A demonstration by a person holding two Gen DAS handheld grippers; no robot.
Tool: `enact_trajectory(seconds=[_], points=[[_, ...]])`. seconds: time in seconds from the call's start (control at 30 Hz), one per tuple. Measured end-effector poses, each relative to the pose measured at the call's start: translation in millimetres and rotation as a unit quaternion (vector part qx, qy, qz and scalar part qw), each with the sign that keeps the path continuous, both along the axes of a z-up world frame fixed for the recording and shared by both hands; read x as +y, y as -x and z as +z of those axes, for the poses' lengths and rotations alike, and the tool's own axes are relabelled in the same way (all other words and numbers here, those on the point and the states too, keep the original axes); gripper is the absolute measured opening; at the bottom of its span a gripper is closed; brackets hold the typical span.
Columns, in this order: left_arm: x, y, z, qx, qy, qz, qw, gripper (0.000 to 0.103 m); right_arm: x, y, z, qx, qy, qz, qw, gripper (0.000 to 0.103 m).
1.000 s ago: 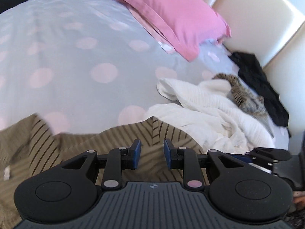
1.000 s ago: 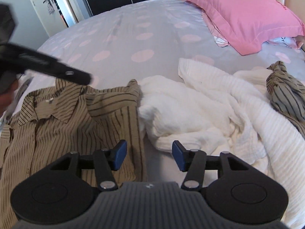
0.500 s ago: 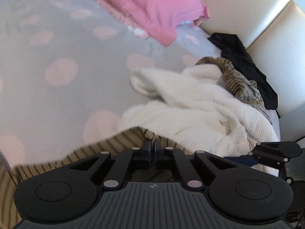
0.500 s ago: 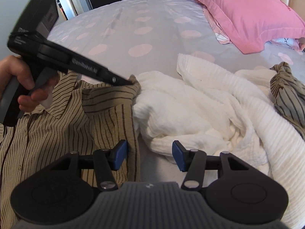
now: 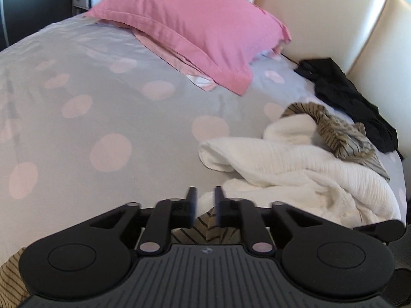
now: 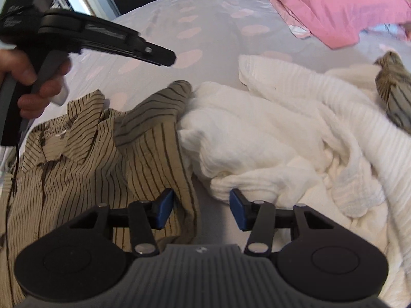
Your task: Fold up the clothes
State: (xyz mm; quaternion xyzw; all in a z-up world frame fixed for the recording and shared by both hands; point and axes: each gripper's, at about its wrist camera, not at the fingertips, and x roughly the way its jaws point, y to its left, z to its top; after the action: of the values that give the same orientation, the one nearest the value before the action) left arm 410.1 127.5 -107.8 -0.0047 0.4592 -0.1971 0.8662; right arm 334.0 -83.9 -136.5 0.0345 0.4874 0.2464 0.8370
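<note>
Jaws on my left gripper (image 5: pixel 204 209) stand a little apart with nothing between them; in the right view it hangs in the air above the shirt (image 6: pixel 84 177), clear of the cloth. My right gripper (image 6: pixel 201 211) is wide open, low over the shirt's right edge, one finger over the fabric and the other over bare sheet. The shirt lies on the near part of the bed (image 5: pixel 102 118), front up, collar toward the far side, its upper right corner turned over into a loose flap that touches the white heap (image 6: pixel 282 138). I judge the job now is getting this shirt flat and square; whether that flap is a fold being made or a rumple to smooth out, I cannot tell. To do it well I should pinch the hem only, not the sheet under it, and keep the white heap from being dragged along. Open room lies to the far left, across the spotted sheet; the right is crowded by the heap, another striped garment (image 5: pixel 339 133) and a black one (image 5: pixel 341 87) by the headboard, with the pillow (image 5: pixel 195 30) beyond.
</note>
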Motion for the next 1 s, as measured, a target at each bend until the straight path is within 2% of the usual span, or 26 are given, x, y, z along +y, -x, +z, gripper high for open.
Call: enact_trajectory(seconds=[0.17,0.2,0.23,0.3,0.37,0.43,0.5,0.6,0.73,0.77,0.8,0.87,0.97,1.0], points=[[-0.8,22.3,9.6,0.044,0.017,-0.008,0.9988,0.021,-4.7,-0.9,-6.2,0.012,-0.019,-0.010,1.000,0.051],[-2.5,26.5,8.8,0.058,0.022,-0.009,0.9980,0.021,-4.0,-0.1,-6.3,0.011,-0.019,-0.010,1.000,0.043],[-4.2,30.7,8.1,0.073,0.027,-0.010,0.9969,0.021,-2.4,0.8,-5.7,0.010,-0.017,-0.008,1.000,0.030],[-7.9,34.7,2.2,0.108,0.042,0.001,0.9933,0.029,3.6,4.1,-2.6,0.005,-0.016,0.009,1.000,0.011],[-11.3,36.4,-2.5,0.123,0.053,0.020,0.9908,0.038,11.7,10.8,3.6,-0.009,-0.007,0.026,1.000,0.009],[-15.7,34.3,-4.2,0.130,0.056,0.036,0.9893,0.040,19.5,17.7,9.3,-0.021,0.000,0.042,0.999,0.006],[-22.1,30.4,-4.0,0.139,0.046,0.052,0.9878,0.041,26.0,22.9,13.9,-0.027,0.004,0.054,0.998,0.005],[-35.7,26.8,-3.6,0.155,0.008,0.059,0.9861,0.041,36.3,30.8,21.0,-0.043,0.011,0.074,0.996,0.005],[-52.2,24.7,-7.0,0.165,-0.068,0.068,0.9816,0.041,48.8,40.9,29.9,-0.059,0.005,0.105,0.993,0.003],[-55.2,24.1,-8.9,0.165,-0.089,0.071,0.9797,0.039,50.9,43.1,31.2,-0.059,0.002,0.111,0.992,0.003],[-55.9,24.1,-10.1,0.164,-0.103,0.074,0.9783,0.025,52.8,45.4,32.5,-0.059,-0.001,0.117,0.991,0.003],[-55.4,25.8,-12.8,0.169,-0.119,0.071,0.9758,0.008,49.2,48.3,34.5,-0.060,-0.002,0.116,0.991,0.003],[-45.1,32.7,-9.9,0.155,-0.111,0.084,0.9780,0.000,43.2,52.5,37.6,-0.060,-0.004,0.115,0.992,0.005],[-39.4,35.0,-7.6,0.148,-0.104,0.093,0.9790,0.000,41.2,53.9,38.7,-0.060,-0.005,0.115,0.992,0.011]])
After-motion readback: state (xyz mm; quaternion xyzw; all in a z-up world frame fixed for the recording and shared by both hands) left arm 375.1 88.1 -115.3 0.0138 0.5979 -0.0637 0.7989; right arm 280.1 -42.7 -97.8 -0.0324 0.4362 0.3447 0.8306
